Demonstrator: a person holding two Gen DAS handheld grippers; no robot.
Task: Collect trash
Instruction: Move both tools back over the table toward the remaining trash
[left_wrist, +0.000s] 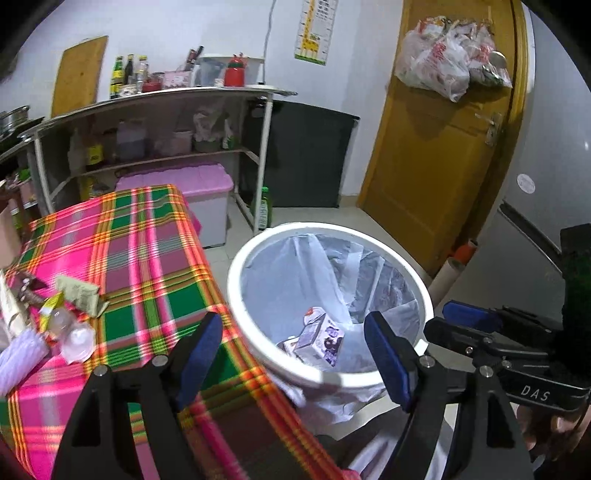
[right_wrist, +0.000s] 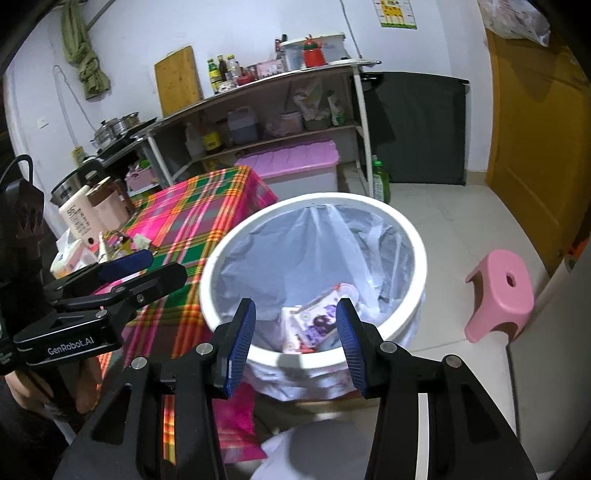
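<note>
A white-rimmed bin (left_wrist: 234, 284) (right_wrist: 208, 284) lined with a clear bag stands on the floor beside the plaid-covered table (left_wrist: 147, 258) (right_wrist: 192, 221). A purple-printed carton (left_wrist: 321, 343) (right_wrist: 317, 321) lies at its bottom with other scraps. My left gripper (left_wrist: 295, 354) (right_wrist: 162, 266) hangs open and empty over the table edge and the bin's near rim. My right gripper (right_wrist: 295, 343) (left_wrist: 443, 319) is open above the bin's near rim, nothing between its pads. Loose wrappers (left_wrist: 79, 295) (right_wrist: 125, 243) and a clear plastic cup (left_wrist: 74, 336) lie on the table's left side.
A pink stool (right_wrist: 502, 291) stands right of the bin. Behind the table are a pink-lidded storage box (left_wrist: 184, 181), a green bottle (left_wrist: 264, 206) on the floor and a loaded shelf (left_wrist: 166, 122). A yellow door (left_wrist: 443, 166) is at right. A white lotion bottle (right_wrist: 79, 218) stands on the table.
</note>
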